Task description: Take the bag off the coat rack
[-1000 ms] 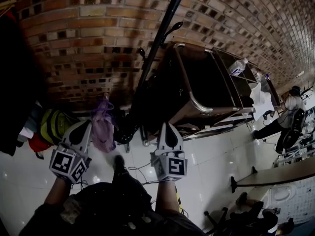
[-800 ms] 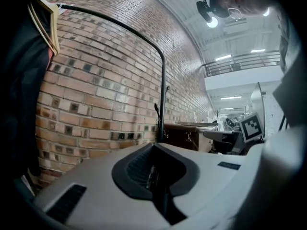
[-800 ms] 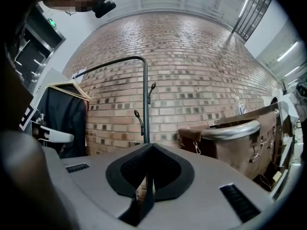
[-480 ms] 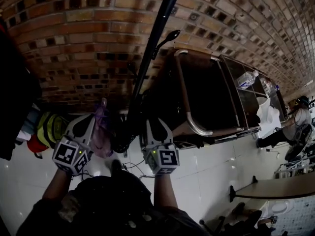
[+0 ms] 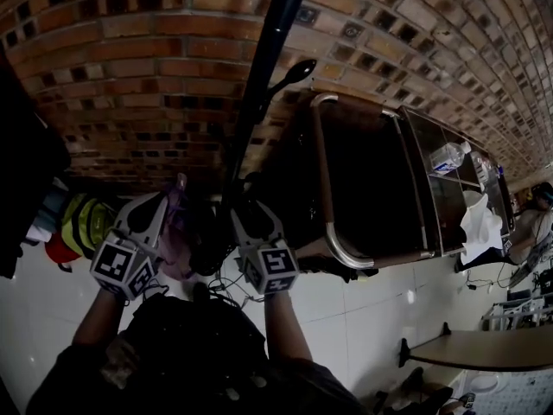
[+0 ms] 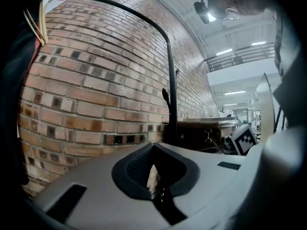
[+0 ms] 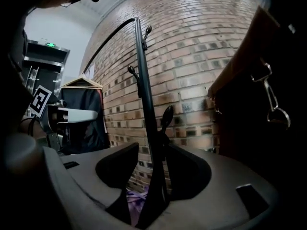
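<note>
A black coat rack (image 5: 259, 85) rises in front of the brick wall, its pole (image 7: 144, 90) carrying curved hooks (image 5: 294, 72). A purple bag (image 5: 177, 240) hangs low beside the rack's foot, off the hooks. My left gripper (image 5: 164, 199) is shut on its top; a pale sliver shows between the closed jaws (image 6: 153, 175). My right gripper (image 5: 244, 207) stands right beside the pole. Its jaws (image 7: 148, 176) have just been opening, and the pole shows in the gap without the pads pressing on it. The purple bag (image 7: 134, 201) shows low behind them.
A dark brown cabinet with a metal rail (image 5: 363, 171) stands close to the right of the rack, a water bottle (image 5: 449, 156) on its far side. Yellow and red bags (image 5: 82, 223) and a dark hanging coat (image 7: 81, 114) are at the left. Cables (image 5: 220, 288) lie on the tiles.
Both grippers have moved in toward the rack's foot. The right one slid left up to the pole. The purple bag has stayed with the left gripper.
</note>
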`<state>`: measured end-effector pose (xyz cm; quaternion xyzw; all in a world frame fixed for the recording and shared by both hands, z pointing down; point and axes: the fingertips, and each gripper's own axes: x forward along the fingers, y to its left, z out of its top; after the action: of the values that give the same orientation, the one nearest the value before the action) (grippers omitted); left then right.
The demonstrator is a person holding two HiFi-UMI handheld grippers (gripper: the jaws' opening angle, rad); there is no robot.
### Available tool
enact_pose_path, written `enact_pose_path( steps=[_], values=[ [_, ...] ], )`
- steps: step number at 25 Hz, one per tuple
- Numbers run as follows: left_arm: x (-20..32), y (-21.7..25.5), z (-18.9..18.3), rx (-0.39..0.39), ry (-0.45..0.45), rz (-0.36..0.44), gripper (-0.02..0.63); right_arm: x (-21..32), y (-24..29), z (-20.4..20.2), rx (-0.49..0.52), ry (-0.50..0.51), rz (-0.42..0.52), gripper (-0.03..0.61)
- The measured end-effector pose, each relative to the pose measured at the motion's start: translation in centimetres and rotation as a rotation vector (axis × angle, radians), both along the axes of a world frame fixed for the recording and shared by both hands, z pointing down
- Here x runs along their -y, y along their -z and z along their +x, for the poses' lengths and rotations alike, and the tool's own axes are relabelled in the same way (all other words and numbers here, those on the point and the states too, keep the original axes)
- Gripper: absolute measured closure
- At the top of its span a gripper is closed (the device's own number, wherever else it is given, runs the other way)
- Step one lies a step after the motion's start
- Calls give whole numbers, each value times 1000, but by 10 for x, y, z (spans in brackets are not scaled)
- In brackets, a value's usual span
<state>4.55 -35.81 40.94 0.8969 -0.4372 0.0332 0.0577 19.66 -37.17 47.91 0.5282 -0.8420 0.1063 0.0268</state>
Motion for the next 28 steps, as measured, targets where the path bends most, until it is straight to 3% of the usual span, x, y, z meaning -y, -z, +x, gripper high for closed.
enact_pose_path(
  steps=[11,14,25,28],
  values=[
    [39,-26,29,15,-45,-66,595,49,-50,-11,-111,53,-106,387],
    [45,-32,37,27,-81,-84,595,52,-54,-14,-133,62,-125,419],
    [51,-39,36,17,-127,-95,595,49,-56,-16,-85,131,-120,443],
    [51,-38,33,9,-126,-92,595,48,-55,-17,-155,145,-99,445]
  ],
)
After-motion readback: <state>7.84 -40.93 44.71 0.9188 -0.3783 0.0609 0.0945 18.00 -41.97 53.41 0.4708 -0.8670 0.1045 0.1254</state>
